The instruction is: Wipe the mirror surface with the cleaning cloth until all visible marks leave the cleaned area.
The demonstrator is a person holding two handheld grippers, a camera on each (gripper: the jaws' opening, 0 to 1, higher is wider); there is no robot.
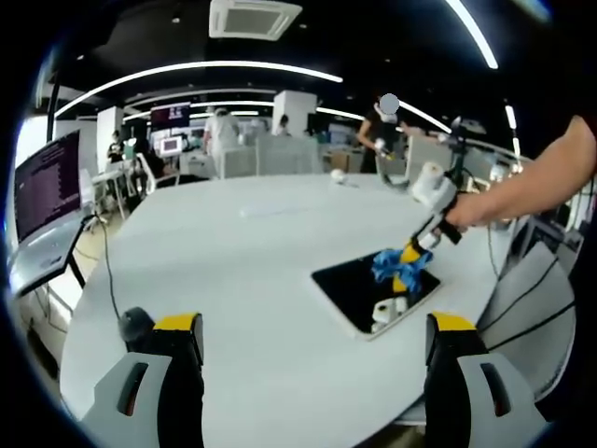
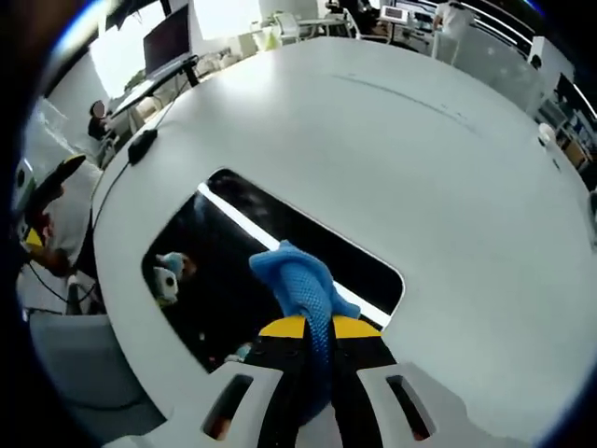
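My left hand-held gripper (image 1: pixel 312 350) hangs idle above the white surface (image 1: pixel 233 271) in the left gripper view, its yellow-tipped jaws spread wide with nothing between them. Across the surface, toward its right edge, lies the mirror (image 1: pixel 359 289), a dark rounded rectangle lying flat. My right hand-held gripper (image 1: pixel 413 254) reaches down to it from my right hand (image 1: pixel 476 213), pressing a bunched blue cleaning cloth (image 1: pixel 392 268) against the glass near its far right edge. A black mouse (image 1: pixel 135 324) sits near my left jaw, and a laptop (image 1: pixel 47 191) stands off to the left; people work at desks behind.

In the right gripper view, the right hand-held gripper (image 2: pixel 317 329) has its jaws closed tight on the cleaning cloth (image 2: pixel 300 285), whose free end bulges forward onto the mirror (image 2: pixel 233 271). The glass reflects a ceiling light strip, so I cannot tell what marks remain on it.

I judge the wiping step to be under way, with the cloth on one margin of the mirror. The next move, as I read it, calls for steady downward pressure and overlapping strokes across the rest of the glass, keeping the mirror from sliding on the surface.
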